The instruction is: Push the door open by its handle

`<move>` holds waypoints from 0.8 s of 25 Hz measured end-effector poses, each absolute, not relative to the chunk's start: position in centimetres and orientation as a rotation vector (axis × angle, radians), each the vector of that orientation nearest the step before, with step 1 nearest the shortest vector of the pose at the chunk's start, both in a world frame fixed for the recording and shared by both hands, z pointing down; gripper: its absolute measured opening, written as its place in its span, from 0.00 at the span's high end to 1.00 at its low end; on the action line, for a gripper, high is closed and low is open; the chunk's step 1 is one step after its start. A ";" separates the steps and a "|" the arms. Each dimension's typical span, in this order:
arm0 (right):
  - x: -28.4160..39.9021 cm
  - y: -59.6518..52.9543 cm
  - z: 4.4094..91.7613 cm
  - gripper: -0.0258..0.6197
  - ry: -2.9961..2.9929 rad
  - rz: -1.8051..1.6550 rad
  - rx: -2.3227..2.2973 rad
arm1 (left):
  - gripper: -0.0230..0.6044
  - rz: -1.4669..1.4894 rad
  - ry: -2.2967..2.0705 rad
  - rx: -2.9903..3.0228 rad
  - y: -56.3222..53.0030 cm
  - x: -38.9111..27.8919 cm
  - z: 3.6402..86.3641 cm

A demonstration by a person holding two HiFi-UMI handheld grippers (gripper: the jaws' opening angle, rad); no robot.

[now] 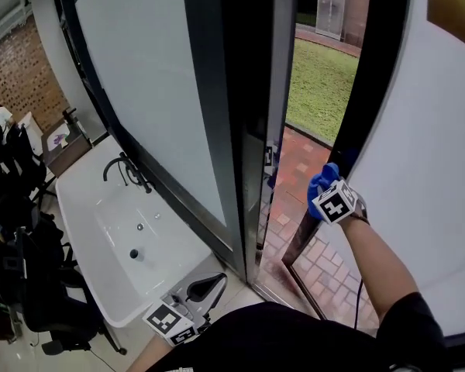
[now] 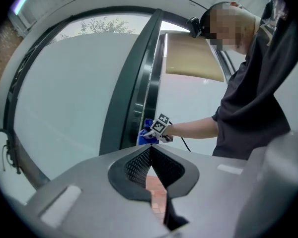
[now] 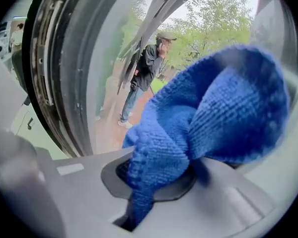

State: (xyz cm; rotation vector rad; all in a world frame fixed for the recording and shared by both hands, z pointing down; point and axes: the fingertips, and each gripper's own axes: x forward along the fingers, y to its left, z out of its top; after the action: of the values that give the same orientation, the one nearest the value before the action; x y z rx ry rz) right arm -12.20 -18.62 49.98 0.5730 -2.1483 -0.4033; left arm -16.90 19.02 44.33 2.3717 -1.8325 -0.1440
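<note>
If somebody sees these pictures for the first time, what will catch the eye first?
The bright blue cloth stands out most: the right gripper is shut on it, beside a dark frame at the head view's right. Between the dark frames, a red brick path and a green lawn show outside. A white sink lies at lower left.

1. Head cam: up high, faces steeply down. Door edge (image 1: 252, 130) runs 12 to 6 o'clock; left gripper (image 1: 205, 291) at 7, right gripper (image 1: 325, 186) at 3.
2. Left gripper cam: sits behind its own jaws, faces level twd the door from further back. Shares door edge & right gripper w/ head cam, near centre.
3. Right gripper cam: v. close to the door gap, faces outdoors. Blue cloth (image 3: 208, 123) in its jaws fills 3 o'clock.
</note>
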 end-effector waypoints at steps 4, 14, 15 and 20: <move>-11.3 -23.4 48.6 0.90 -2.208 -0.305 0.540 | 0.97 -0.189 -1.819 2.374 13.7 -11.5 43.5; -6.1 -34.9 48.4 0.85 -2.157 -0.159 0.651 | 0.97 -0.140 -1.700 2.452 3.4 -7.0 42.8; -5.6 -36.0 48.4 0.85 -2.152 -0.144 0.661 | 0.97 -0.142 -1.676 2.483 2.3 -7.0 42.7; -2.3 -41.4 49.1 0.86 -2.069 -0.093 0.733 | 0.97 -0.103 -1.503 2.685 -2.5 -7.0 41.1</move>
State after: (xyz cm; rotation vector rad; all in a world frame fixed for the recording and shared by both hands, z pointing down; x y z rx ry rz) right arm -2.29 -41.41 49.15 0.7326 -2.0694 -0.0927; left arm -6.98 -2.46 41.05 2.6848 -1.5031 -0.1027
